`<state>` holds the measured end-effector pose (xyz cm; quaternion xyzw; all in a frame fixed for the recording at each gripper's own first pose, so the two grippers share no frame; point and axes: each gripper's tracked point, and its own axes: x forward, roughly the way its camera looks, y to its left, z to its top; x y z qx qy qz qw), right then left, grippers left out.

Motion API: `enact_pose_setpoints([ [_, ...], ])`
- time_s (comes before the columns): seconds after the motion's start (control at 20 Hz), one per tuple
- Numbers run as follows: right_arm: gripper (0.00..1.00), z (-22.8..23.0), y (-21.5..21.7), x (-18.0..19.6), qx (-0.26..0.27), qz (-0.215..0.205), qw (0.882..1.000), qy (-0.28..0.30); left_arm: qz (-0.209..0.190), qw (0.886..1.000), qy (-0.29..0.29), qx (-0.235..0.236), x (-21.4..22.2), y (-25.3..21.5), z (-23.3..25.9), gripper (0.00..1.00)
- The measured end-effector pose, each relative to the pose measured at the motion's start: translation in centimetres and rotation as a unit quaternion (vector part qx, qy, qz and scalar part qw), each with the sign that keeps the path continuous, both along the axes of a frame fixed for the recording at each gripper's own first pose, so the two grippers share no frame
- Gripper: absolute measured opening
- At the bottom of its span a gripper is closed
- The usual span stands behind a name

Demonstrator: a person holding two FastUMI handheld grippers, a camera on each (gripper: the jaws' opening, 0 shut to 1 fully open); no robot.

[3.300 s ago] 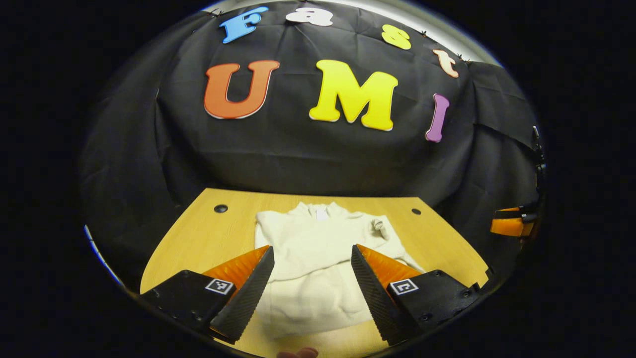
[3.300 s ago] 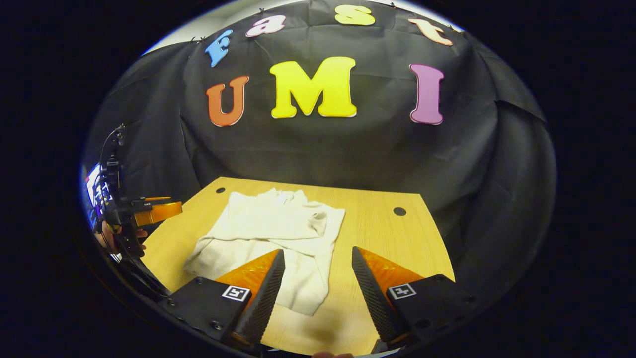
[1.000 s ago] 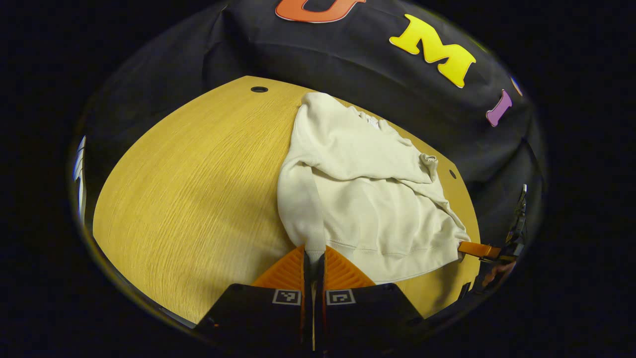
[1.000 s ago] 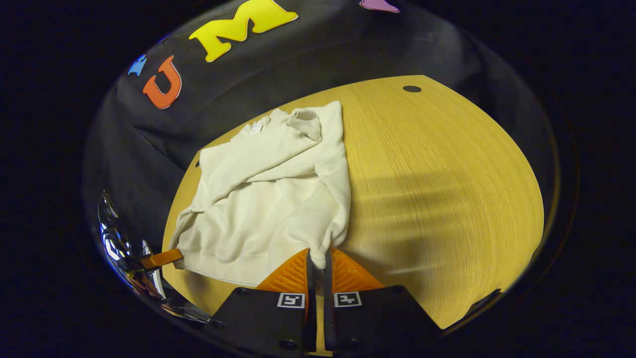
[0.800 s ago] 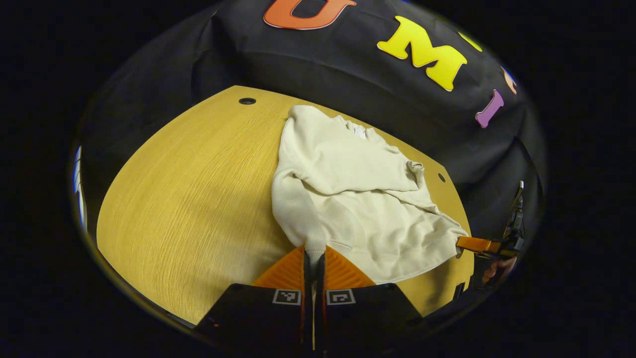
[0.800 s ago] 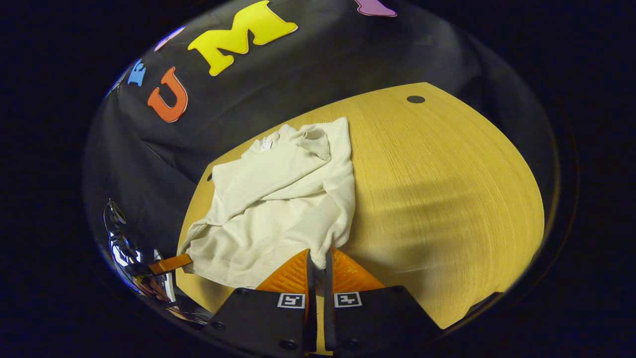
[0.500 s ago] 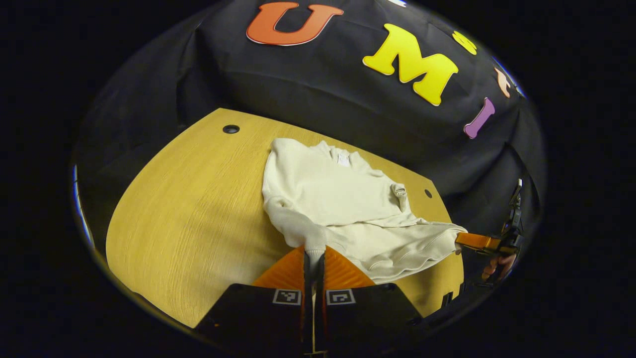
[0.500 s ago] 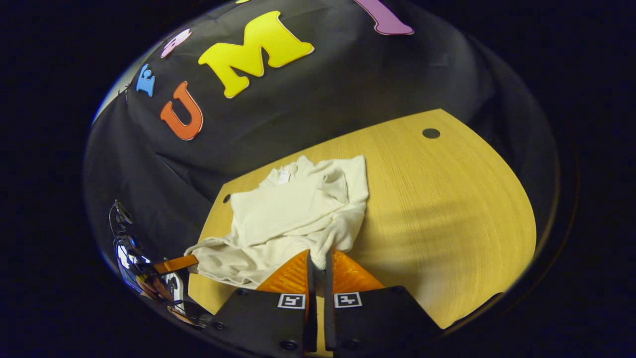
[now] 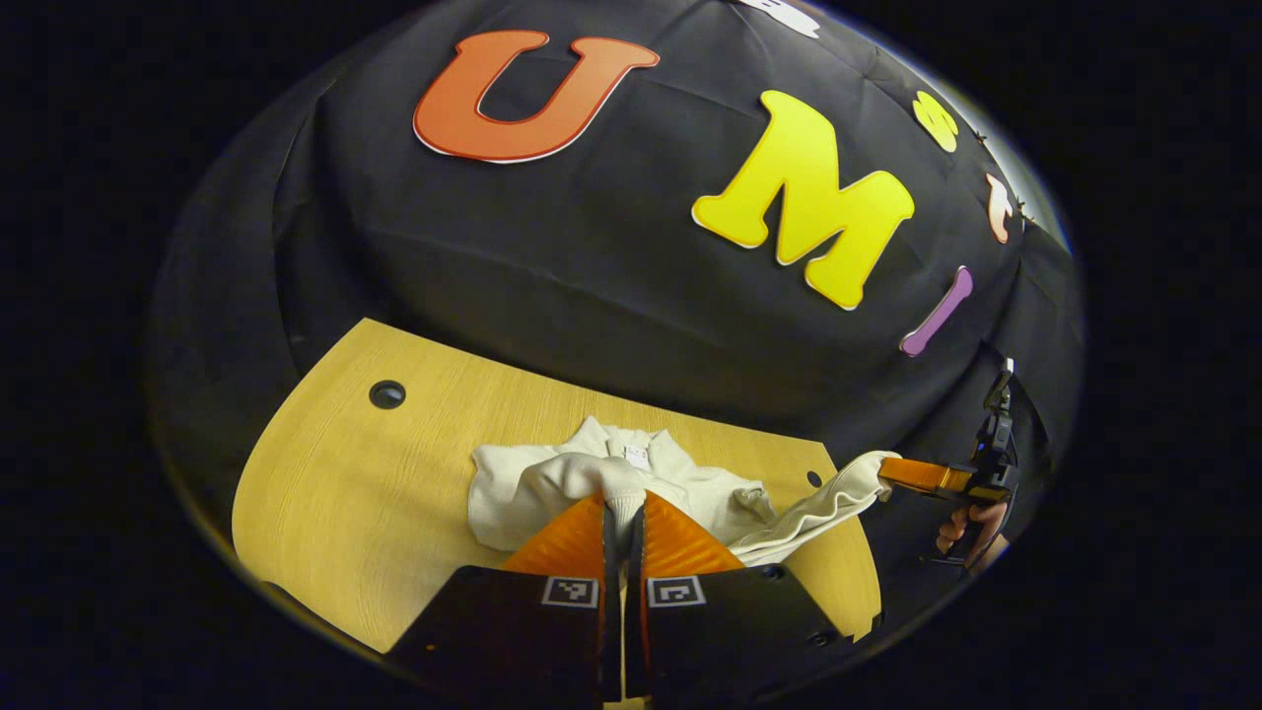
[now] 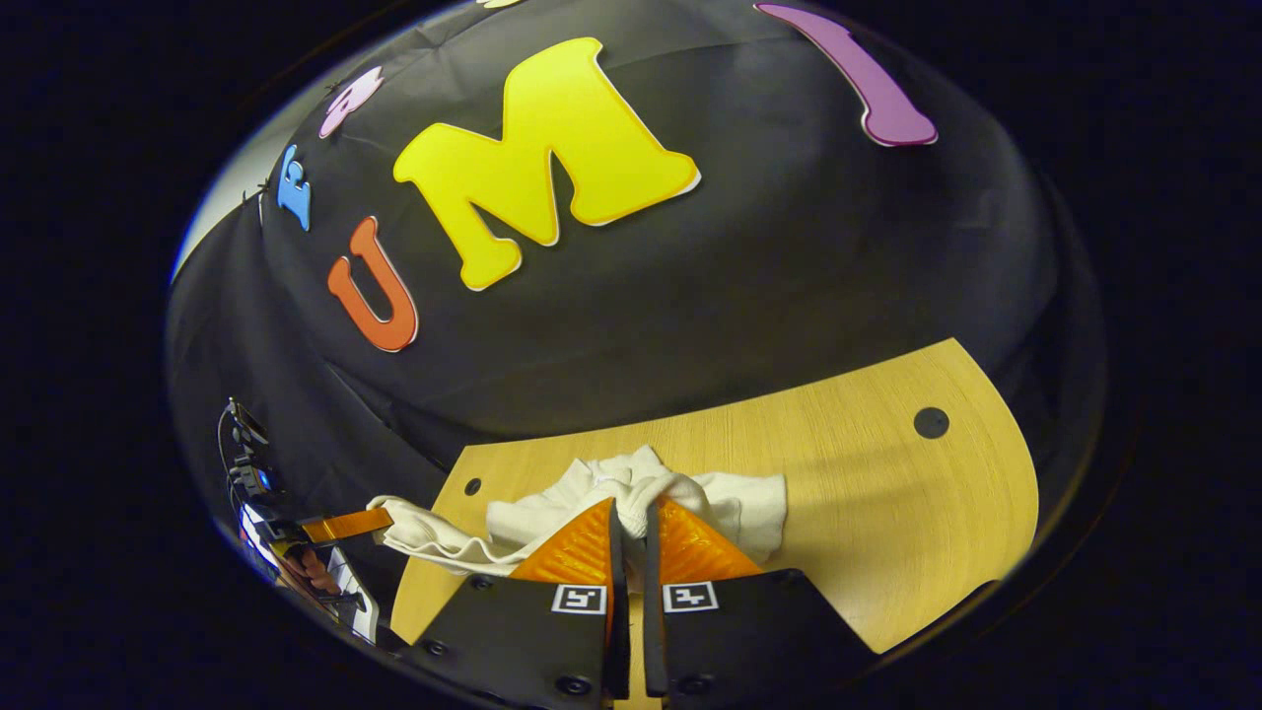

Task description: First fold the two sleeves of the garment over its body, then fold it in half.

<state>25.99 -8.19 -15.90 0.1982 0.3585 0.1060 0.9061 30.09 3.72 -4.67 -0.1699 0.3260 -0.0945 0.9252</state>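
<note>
One cream garment (image 9: 552, 483), bunched up on the far part of one wooden table (image 9: 335, 493). Two tongs, each pinched tight on a bit of the garment's edge. In the left gripper view: left tongs (image 9: 623, 513) down at the near edge, cloth squeezed between the two fingers; off to the right, the other tongs (image 9: 912, 475) holding a lifted corner, with a hand (image 9: 971, 528) behind. Two round dark holes (image 9: 386, 394) in the table, one far left, one far right. In the right gripper view: the garment (image 10: 730, 508) and table (image 10: 887, 532) again, right tongs (image 10: 631, 518) clamped on cloth, the other tongs (image 10: 345, 526) at the left. Black cloth wall (image 10: 749, 286) behind. Own fingers hiding the near part of the garment.
</note>
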Motion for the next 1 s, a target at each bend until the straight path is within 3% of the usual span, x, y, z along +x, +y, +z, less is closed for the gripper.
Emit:
enact_pose_setpoints([
  [0.4, 0.06, -14.7, -1.9, 8.5, -0.025, -0.028, 0.998, 0.047, 0.044, 0.997, 0.055, -0.037, 9.9, 0.2, -12.8, 0.04],
  [0.65, 0.06, -19.9, -1.3, 10.8, -0.064, -0.025, 0.997, 0.048, 0.052, 0.998, 0.039, 0.006, 13.1, 0.1, -16.9, 0.04],
  [0.8, 0.06, -20.9, -1.0, 11.8, -0.062, -0.048, 0.996, 0.045, 0.057, 0.997, 0.035, 0.023, 14.3, -0.5, -18.4, 0.06],
  [0.9, 0.12, -21.6, -1.0, 12.1, -0.058, -0.059, 0.995, 0.052, 0.054, 0.998, 0.031, 0.033, 14.3, -0.3, -18.1, 0.14],
  [1.0, 0.29, -20.5, -1.4, 11.8, -0.055, -0.068, 0.995, 0.047, 0.040, 0.997, 0.025, 0.058, 14.2, 0.0, -17.4, 0.25],
])
